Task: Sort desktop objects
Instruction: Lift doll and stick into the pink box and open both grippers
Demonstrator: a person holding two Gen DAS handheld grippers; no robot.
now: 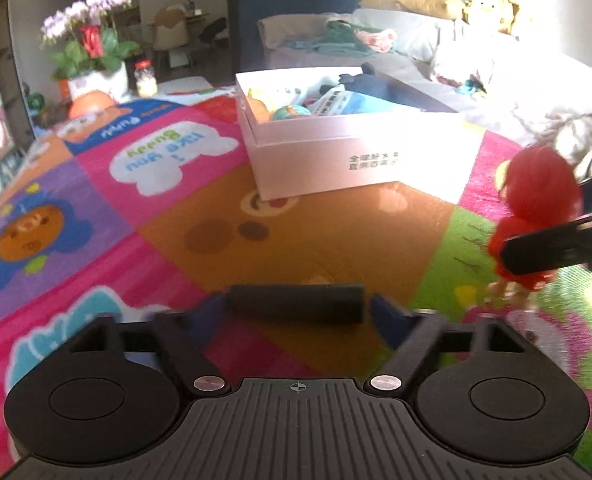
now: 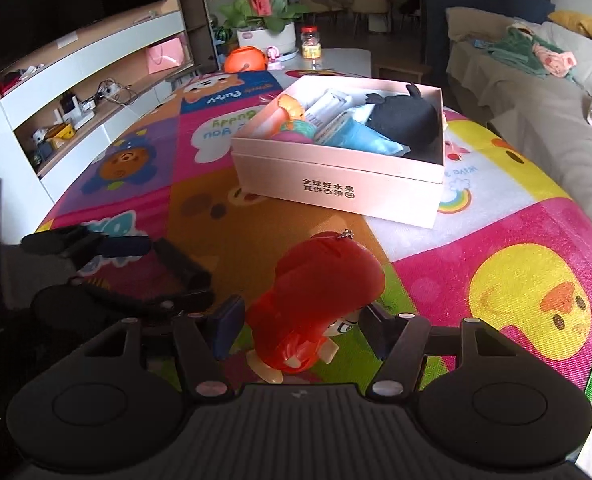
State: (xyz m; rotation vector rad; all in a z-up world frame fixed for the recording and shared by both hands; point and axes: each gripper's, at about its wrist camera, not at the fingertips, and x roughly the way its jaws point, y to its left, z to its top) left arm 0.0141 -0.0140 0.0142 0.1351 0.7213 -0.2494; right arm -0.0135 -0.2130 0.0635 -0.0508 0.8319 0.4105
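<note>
My right gripper (image 2: 300, 326) is clamped on the red-haired doll (image 2: 316, 300), fingers pressing both its sides; doll tilted, held above the colourful play mat (image 2: 516, 240), face toward the camera. In the left view the same doll (image 1: 536, 216) hangs at the right edge. My left gripper (image 1: 296, 304) holds a dark cylindrical object (image 1: 296, 303) crosswise between its fingers, off the mat. Ahead, well apart from both, the open pink box (image 2: 336, 184) sits on the mat, holding a black plush (image 2: 404, 120), a blue pack and other toys.
</note>
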